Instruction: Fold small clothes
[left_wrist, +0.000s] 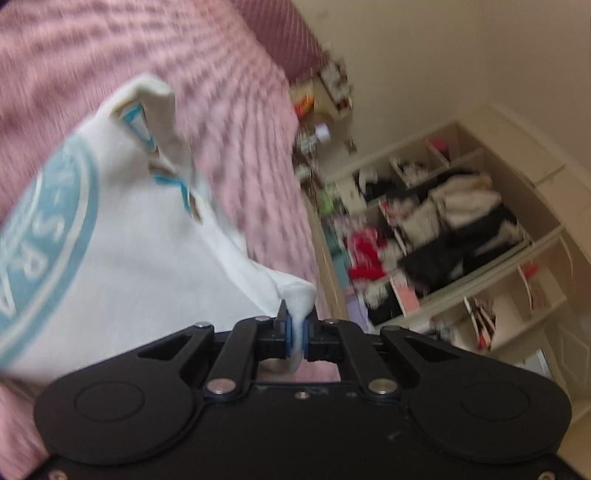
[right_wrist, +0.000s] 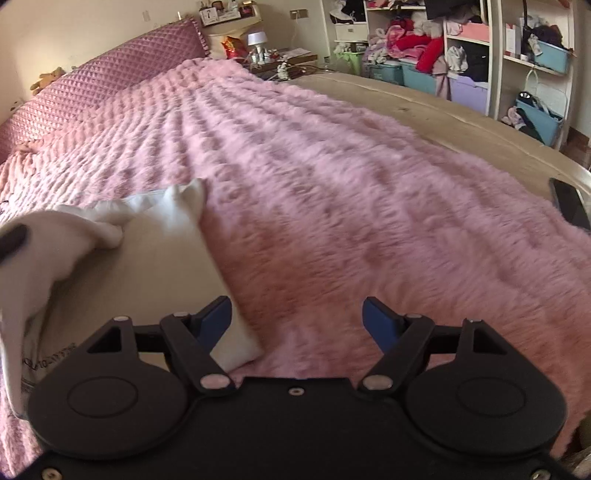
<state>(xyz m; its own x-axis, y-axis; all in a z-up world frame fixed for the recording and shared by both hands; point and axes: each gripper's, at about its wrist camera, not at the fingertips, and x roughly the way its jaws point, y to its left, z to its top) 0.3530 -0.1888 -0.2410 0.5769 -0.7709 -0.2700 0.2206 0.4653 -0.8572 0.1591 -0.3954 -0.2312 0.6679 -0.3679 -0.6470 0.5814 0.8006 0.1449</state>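
On the white shirt (left_wrist: 140, 236) pinched in my left gripper (left_wrist: 295, 338), the light-blue ring print shows partial letters "S" and "R"; remaining characters blurred, nothing else legible.

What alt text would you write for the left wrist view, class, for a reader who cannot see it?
The left tool is shut on a pinched corner of a white shirt with a blue round logo, lifted over a pink fuzzy blanket. Cluttered shelves stand blurred at the right.

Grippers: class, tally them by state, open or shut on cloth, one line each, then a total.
Shut on the white garment: 1, the left gripper.
Open, holding nothing: 1, the right gripper, over the pink blanket.
Total: 2.
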